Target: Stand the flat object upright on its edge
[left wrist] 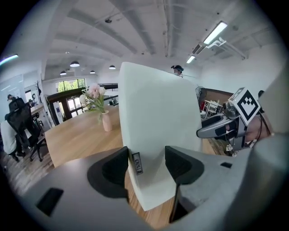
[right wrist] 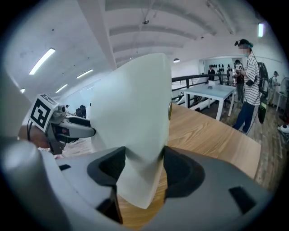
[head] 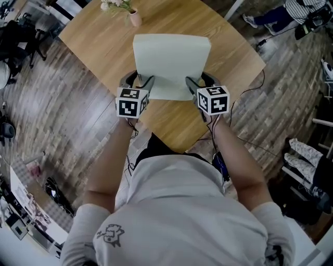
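Two grips | left tool [left wrist: 146, 163], right tool [right wrist: 143, 163] | clamped wide on flat pad [head: 171, 60]

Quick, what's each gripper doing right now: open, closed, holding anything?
Left gripper: jaws closed on a lower corner of the pale flat pad.
Right gripper: jaws closed on the same pad's other lower corner.

Pale green flat pad [head: 171, 62], tilted up

Wooden table [head: 104, 47] is standing on plank floor [head: 67, 119], near corner pointing twd the person. Small pink vase [head: 135, 18] w/ flowers [head: 115, 5] is sitting at its far edge, approx. centre.
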`<state>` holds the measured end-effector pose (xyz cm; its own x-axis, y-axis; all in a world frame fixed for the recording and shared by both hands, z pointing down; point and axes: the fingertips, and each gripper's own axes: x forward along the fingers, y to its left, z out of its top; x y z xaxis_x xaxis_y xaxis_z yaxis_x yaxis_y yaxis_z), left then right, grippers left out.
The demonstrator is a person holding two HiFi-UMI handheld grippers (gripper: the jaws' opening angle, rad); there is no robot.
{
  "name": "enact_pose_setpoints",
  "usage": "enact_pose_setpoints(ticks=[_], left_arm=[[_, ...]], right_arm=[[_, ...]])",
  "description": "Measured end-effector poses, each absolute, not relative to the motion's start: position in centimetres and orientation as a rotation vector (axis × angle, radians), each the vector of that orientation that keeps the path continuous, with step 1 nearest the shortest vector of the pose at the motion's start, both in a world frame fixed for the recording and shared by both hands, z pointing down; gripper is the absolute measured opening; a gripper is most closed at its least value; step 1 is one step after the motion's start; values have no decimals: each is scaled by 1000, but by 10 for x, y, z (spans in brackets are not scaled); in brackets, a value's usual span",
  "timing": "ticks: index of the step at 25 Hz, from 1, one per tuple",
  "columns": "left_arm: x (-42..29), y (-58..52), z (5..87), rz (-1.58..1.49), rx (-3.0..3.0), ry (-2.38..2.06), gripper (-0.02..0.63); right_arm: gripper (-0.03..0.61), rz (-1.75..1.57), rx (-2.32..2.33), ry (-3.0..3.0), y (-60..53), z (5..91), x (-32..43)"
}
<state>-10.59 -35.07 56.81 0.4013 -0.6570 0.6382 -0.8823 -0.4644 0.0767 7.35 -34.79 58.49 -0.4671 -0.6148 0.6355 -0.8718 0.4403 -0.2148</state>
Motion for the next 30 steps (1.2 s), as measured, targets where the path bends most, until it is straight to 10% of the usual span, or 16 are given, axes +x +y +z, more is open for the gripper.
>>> enact_pose_setpoints(ticks=[30], left_arm=[[-110,-322,588,554,2420,-1429,264]], right_arm=[[327,277,1357,-2327,-320,599,73]])
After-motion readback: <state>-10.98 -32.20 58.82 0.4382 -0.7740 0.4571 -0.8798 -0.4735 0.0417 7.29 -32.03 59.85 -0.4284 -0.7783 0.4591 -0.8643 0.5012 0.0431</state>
